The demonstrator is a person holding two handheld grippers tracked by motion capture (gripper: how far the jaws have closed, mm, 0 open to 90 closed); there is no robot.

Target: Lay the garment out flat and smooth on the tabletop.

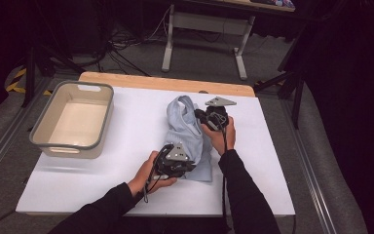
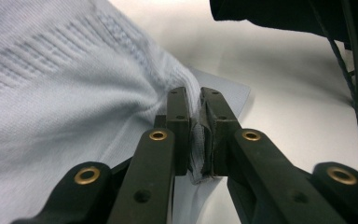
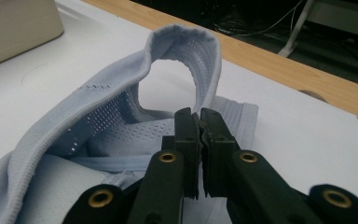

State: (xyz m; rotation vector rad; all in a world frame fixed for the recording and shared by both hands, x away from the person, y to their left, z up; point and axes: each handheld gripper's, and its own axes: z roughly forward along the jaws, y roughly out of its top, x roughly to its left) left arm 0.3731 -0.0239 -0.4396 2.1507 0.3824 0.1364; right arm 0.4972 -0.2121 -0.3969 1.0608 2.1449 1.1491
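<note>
1. Forearms in dark sleeves came in from the near edge of the white table (image 1: 102,190).
2. Left gripper (image 2: 195,100) was clamped on a bunched edge of the pale blue garment (image 1: 190,141) at its near end.
3. Right gripper (image 3: 199,116) was pinched shut on a thin edge by the ribbed loop at the far end.
4. Risk, as I judged it: such small bites of stretchy knit could slip out if the hands pulled apart, letting the cloth slump.
5. Beige bin (image 1: 73,119) stood well apart, far left.
</note>
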